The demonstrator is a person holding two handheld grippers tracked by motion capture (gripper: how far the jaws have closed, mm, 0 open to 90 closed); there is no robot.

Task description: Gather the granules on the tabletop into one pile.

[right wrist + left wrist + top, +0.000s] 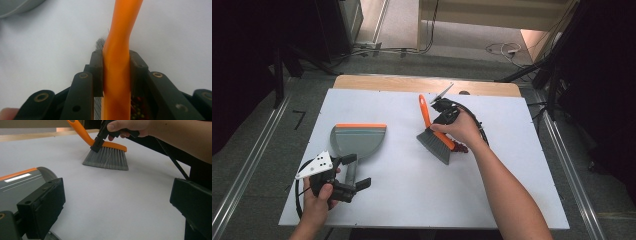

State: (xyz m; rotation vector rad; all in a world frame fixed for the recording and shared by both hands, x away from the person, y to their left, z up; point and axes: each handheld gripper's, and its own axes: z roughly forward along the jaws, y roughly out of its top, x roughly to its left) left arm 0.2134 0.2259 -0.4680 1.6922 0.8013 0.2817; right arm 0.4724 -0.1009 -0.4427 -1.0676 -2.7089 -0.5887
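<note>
Jaws of right gripper [116,72] clamped on brush [437,140] handle, centre frame; light, stiff handle, soft bristles; left gripper [112,205] jaws apart, beside dustpan [358,140].

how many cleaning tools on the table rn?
2. The brush is right of centre, clamped at its orange handle by the right hand-held gripper. The dustpan lies at left, just beyond the left hand-held gripper. No others visible.

I am seeing the brush [117,50] handle running off the right gripper view's top edge, its bristles mostly hiding behind the jaws.
</note>
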